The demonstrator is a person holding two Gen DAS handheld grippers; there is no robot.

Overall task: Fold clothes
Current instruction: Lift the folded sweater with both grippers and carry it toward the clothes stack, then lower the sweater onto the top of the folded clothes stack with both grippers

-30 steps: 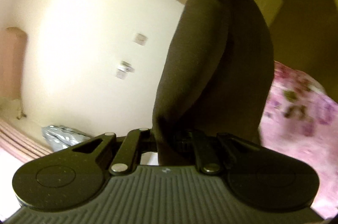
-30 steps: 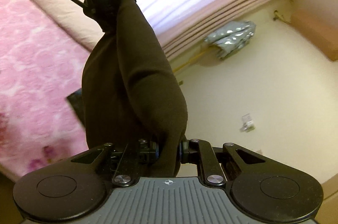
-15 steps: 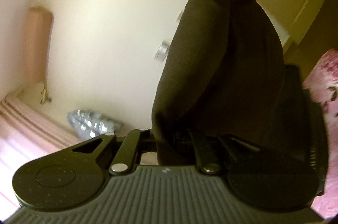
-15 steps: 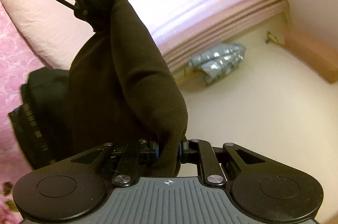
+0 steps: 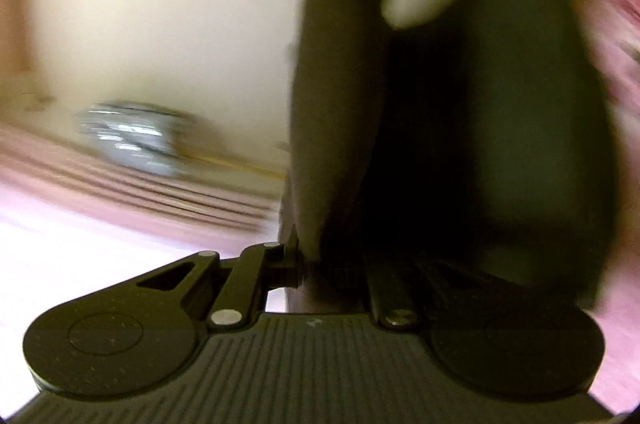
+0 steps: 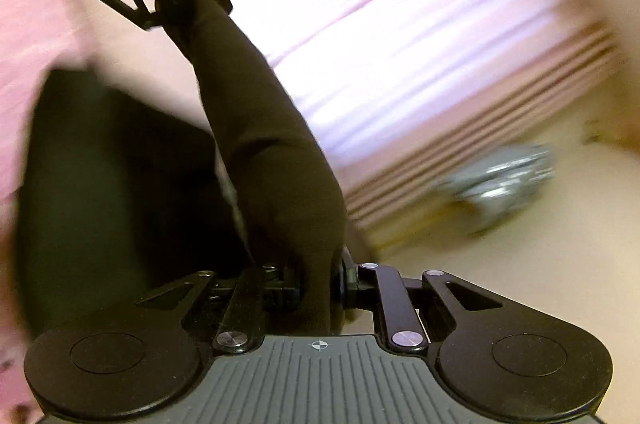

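Dark brown cloth [image 6: 256,128], stretched taut, was clenched at each end by the left tongs [image 5: 308,270] and right tongs [image 6: 316,288], blocking each view's centre. A black garment [image 6: 100,184] on the pink bedspread [image 6: 28,24] loomed larger than a second earlier, the silver bag [image 6: 500,180] blurred

A cream floor [image 5: 152,36] fills the upper left of the left wrist view and the lower right of the right wrist view, all smeared by blur. Pink pleated curtains [image 6: 460,96] run across the upper right of the right wrist view, bright light washing their upper folds white. A crumpled silver bag [image 6: 504,180] lies on the floor just below their hem. Pink bedding [image 5: 612,64] shows at the right edge of the left wrist view.
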